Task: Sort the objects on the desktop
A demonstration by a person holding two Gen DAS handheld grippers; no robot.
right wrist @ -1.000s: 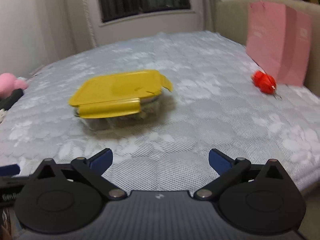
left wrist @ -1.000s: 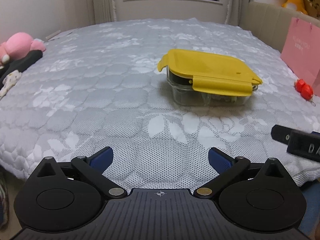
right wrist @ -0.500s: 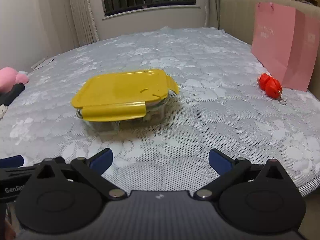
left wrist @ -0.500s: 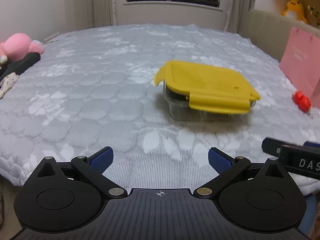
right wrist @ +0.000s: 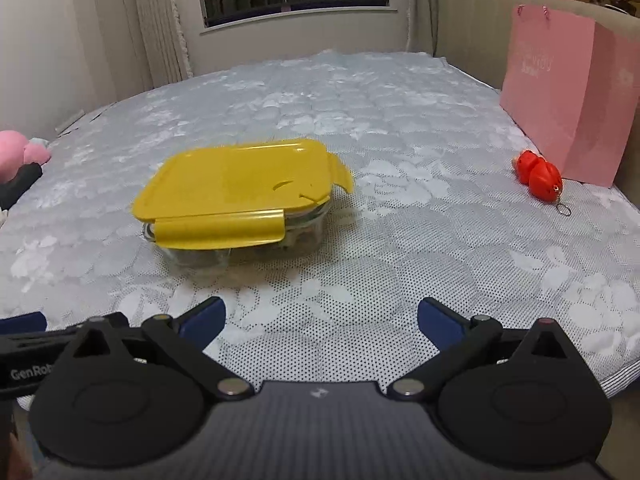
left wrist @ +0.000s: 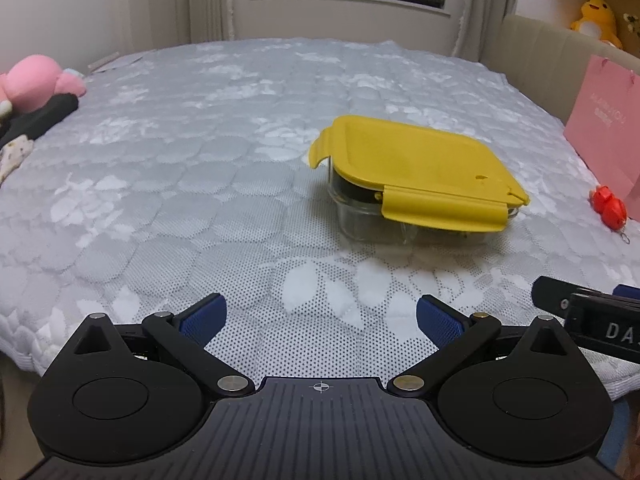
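A clear glass box with a yellow lid (left wrist: 416, 168) sits on the grey patterned bed; it also shows in the right wrist view (right wrist: 240, 196). Dark contents show through its wall. A small red toy with a keyring (right wrist: 538, 174) lies to its right, also in the left wrist view (left wrist: 608, 208). My left gripper (left wrist: 320, 316) is open and empty near the bed's front edge, well short of the box. My right gripper (right wrist: 322, 316) is open and empty, also short of the box. The right gripper's side shows in the left wrist view (left wrist: 592, 316).
A pink paper bag (right wrist: 572, 92) stands at the right against a beige headboard (left wrist: 552, 64). A pink plush toy (left wrist: 36, 80) and dark items lie at the bed's left edge. Yellow plush toys (left wrist: 596, 16) sit on the headboard. The bed edge runs just under both grippers.
Both grippers have drawn back and risen slightly, so the box sits a little farther off in both views. Both stay open and empty.
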